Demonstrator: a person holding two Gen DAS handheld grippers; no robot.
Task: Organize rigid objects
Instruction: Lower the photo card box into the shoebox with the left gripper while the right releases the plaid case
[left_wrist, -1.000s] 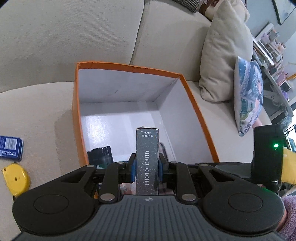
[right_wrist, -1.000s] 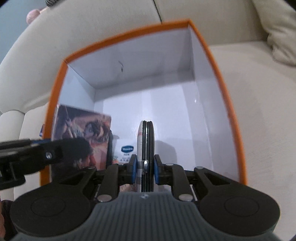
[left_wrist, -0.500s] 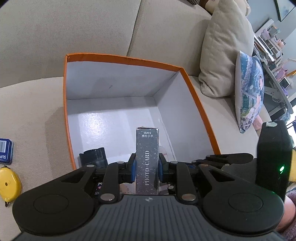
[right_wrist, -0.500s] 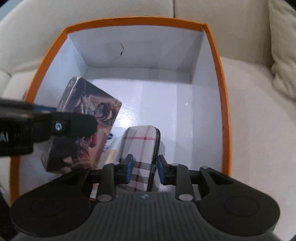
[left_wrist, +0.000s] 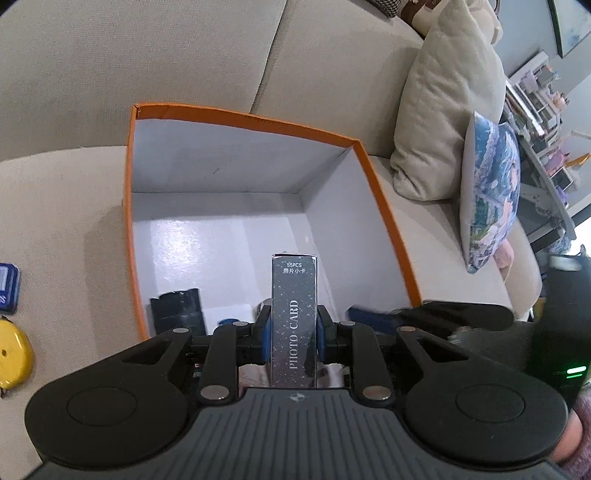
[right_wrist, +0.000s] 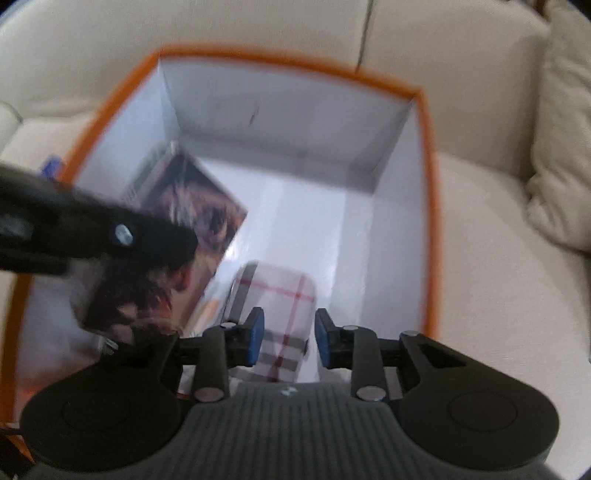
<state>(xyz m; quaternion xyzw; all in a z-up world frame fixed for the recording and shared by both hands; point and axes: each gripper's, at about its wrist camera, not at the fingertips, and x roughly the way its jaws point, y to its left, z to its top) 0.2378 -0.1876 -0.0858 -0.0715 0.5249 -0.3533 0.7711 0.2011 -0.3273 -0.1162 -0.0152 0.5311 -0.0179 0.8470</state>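
Observation:
An orange box (left_wrist: 384, 206) with a white inside sits on the sofa. My left gripper (left_wrist: 292, 332) is shut on a dark photo card box (left_wrist: 294, 314), held upright over the orange box's near part. The card box's picture face shows in the right wrist view (right_wrist: 177, 236). My right gripper (right_wrist: 286, 341) is open above a plaid case (right_wrist: 280, 295), which lies on the floor of the orange box (right_wrist: 430, 206). A black object (left_wrist: 177, 308) lies in the box's near left corner.
A yellow tape measure (left_wrist: 13, 352) and a blue pack (left_wrist: 7, 282) lie on the sofa seat left of the box. A beige pillow (left_wrist: 443, 110) and a blue patterned pillow (left_wrist: 487, 192) stand to the right. Shelves are beyond them.
My right gripper has opened and let go of the plaid case, which now lies flat in the box. My left gripper has kept its hold on the card box and shifted a little.

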